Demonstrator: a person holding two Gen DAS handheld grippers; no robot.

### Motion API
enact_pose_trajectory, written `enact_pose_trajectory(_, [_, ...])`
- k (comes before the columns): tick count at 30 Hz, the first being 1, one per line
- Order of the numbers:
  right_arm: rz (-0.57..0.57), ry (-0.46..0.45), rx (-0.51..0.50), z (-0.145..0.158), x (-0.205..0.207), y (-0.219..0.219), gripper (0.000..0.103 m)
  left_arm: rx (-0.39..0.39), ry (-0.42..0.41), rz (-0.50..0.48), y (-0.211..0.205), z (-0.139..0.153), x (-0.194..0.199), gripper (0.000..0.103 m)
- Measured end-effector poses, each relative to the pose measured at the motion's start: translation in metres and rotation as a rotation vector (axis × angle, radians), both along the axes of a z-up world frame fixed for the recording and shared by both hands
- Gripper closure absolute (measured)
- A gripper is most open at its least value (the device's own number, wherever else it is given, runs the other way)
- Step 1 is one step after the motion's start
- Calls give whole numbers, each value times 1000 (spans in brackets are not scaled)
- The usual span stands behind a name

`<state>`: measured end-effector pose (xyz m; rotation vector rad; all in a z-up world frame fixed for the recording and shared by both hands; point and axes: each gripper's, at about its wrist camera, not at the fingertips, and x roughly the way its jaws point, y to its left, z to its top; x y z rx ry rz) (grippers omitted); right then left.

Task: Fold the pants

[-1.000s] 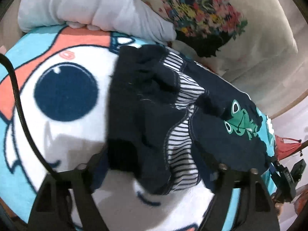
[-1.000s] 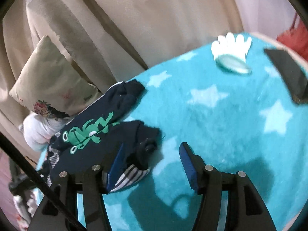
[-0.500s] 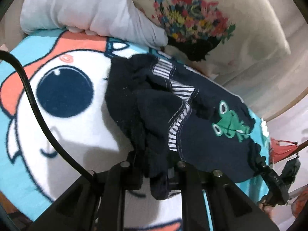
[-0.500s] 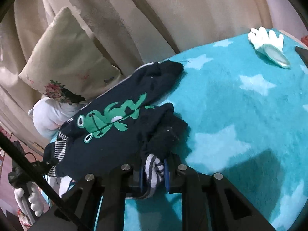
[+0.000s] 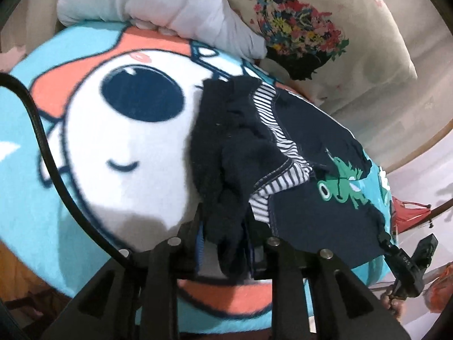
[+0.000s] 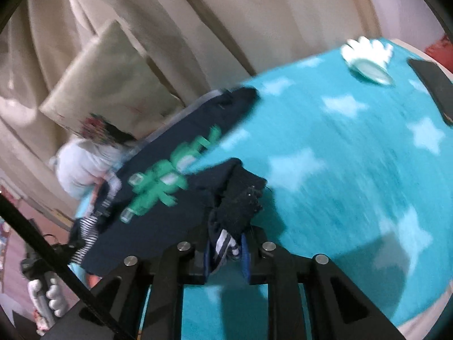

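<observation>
Small navy pants (image 5: 311,153) with a green frog print and a striped lining lie on a turquoise cartoon blanket (image 5: 119,147). My left gripper (image 5: 226,243) is shut on a bunched navy edge at the waist end. In the right wrist view the pants (image 6: 170,187) stretch away to the left over the blanket (image 6: 339,170). My right gripper (image 6: 228,250) is shut on the bunched leg end, where striped lining shows between the fingers. Both ends are lifted slightly off the blanket.
A white pillow (image 5: 158,5) and a floral cushion (image 5: 311,22) lie at the bed's far edge by beige curtains (image 6: 198,22). A white glove with a clear disc (image 6: 368,59) and a dark flat object (image 6: 436,85) rest on the blanket at the far right.
Both grippers closed from open onto the pants a second ago. Since then both have drawn the fabric up and the right view has swung, now blurred by motion.
</observation>
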<state>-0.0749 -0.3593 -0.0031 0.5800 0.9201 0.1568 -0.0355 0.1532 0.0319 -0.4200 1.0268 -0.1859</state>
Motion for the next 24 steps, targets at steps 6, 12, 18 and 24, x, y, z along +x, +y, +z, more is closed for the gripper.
enact_pose_trajectory(6, [-66, -23, -82, 15, -28, -8, 74, 52, -104, 54, 21, 20, -33, 59])
enact_pose_trajectory(12, [-65, -128, -89, 43, -35, 1, 67, 80, -163, 66, 26, 34, -49, 45])
enact_pose_trajectory(18, [66, -85, -48, 20, -11, 44, 49, 110, -160, 29, 11, 40, -43, 45])
enact_pose_trajectory(24, [138, -97, -132, 34, 19, 42, 49, 193, -171, -32, -7, 54, -7, 41])
